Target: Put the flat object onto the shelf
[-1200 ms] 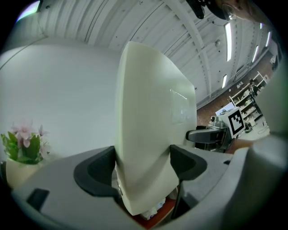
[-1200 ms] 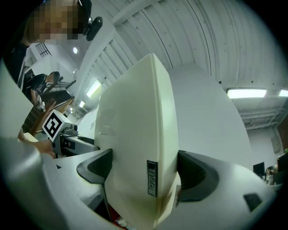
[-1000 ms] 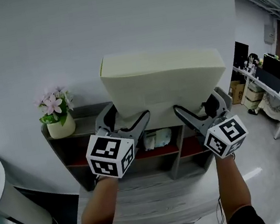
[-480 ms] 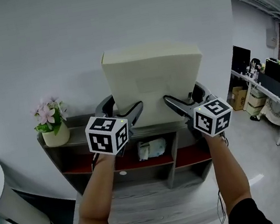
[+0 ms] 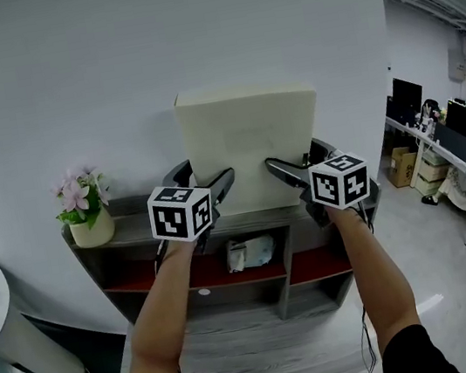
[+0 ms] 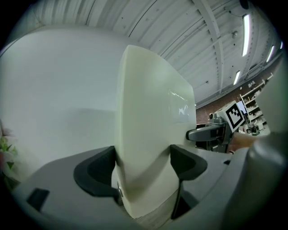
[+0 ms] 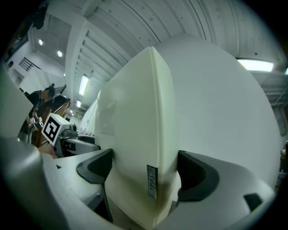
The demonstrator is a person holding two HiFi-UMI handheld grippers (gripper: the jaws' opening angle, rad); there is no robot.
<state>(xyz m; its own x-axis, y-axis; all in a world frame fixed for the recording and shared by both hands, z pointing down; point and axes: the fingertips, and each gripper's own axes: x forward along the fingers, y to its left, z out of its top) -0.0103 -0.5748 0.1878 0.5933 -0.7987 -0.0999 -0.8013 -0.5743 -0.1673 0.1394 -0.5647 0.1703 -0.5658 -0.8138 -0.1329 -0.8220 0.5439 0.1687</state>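
The white wall [image 5: 64, 76] rises straight behind everything and is the first hazard: a push forward could press the top edge against it and kick the foot out toward the person. Below it, the grey shelf [image 5: 134, 227] offers only a narrow top board, so anything set down too near the front lip may tip off. The flat object [image 5: 250, 143], a thick cream slab, stands upright on its long edge over the middle of that board, its broad face toward the wall. It looks to rest on the board or just above it, though contact is not clear. Standing on edge it will likely topple if let go unless it is leaned back or laid down. The left gripper [image 5: 205, 179] is clamped on the slab's lower left end, both pads pressed into its faces, and the right gripper [image 5: 295, 158] pinches the lower right end likewise. Both grips are low, so the tall part above could sway, and uneven release might twist it. The flower pot [image 5: 91, 227] stands near the left end and could be knocked by a sideways slide, while the packet [image 5: 248, 251] in the compartment below looks out of harm's way
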